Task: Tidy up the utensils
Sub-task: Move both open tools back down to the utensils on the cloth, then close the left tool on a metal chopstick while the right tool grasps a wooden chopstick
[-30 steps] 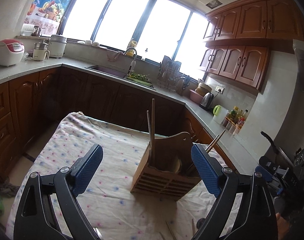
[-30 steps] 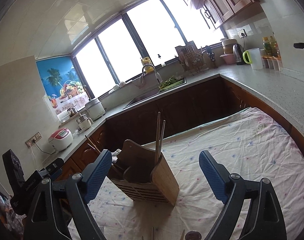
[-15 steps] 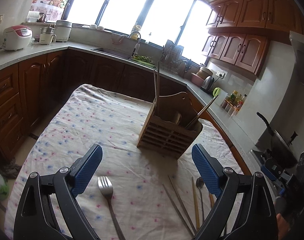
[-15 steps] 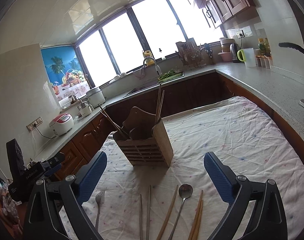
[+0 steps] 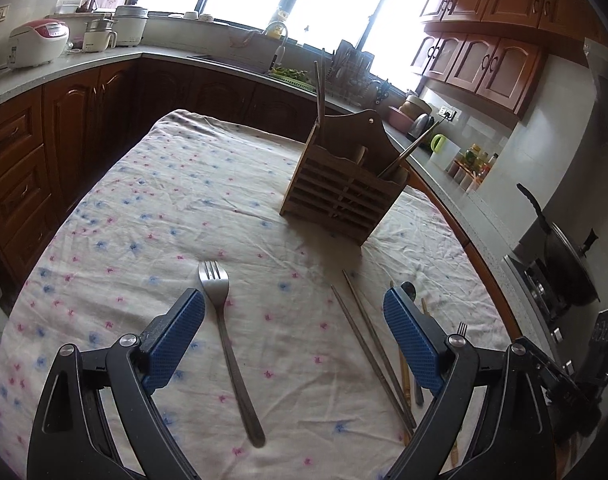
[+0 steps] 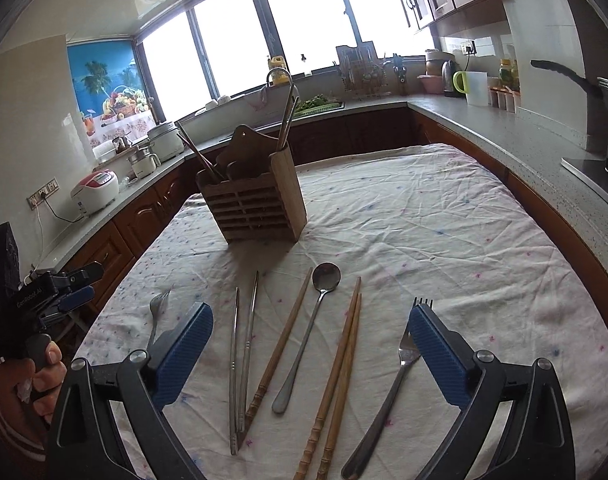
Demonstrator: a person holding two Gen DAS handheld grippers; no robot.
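Both grippers hang over the near end of the tabletop (image 6: 444, 208) with nothing picked up, so by the look of it this is the reach toward the loose utensils before a first grasp. Furthest left, the left gripper (image 5: 293, 338) stands wide and empty, with a fork (image 5: 223, 332) lying just inside its left finger, handle toward the camera; that fork looks like its natural pick, calling for a descent and a close across the thin handle. Right of it lie two metal chopsticks (image 6: 239, 356), then a wooden chopstick (image 6: 281, 344), a spoon (image 6: 310, 328) and a pair of wooden chopsticks (image 6: 340, 372), all fanned out between the fingers of the right gripper (image 6: 310, 354), whose jaws have just been opening and now stand wide with nothing pressed between them. A second fork (image 6: 392, 388) lies partly under its right finger. Ahead of both grippers stands the wooden utensil holder (image 6: 255, 200), already holding a few chopsticks; its slots are narrow, so each piece would probably need tipping upright. The pieces lie close together, so closing on one may nudge its neighbour. Flat on the cloth, they give little edge to grip.
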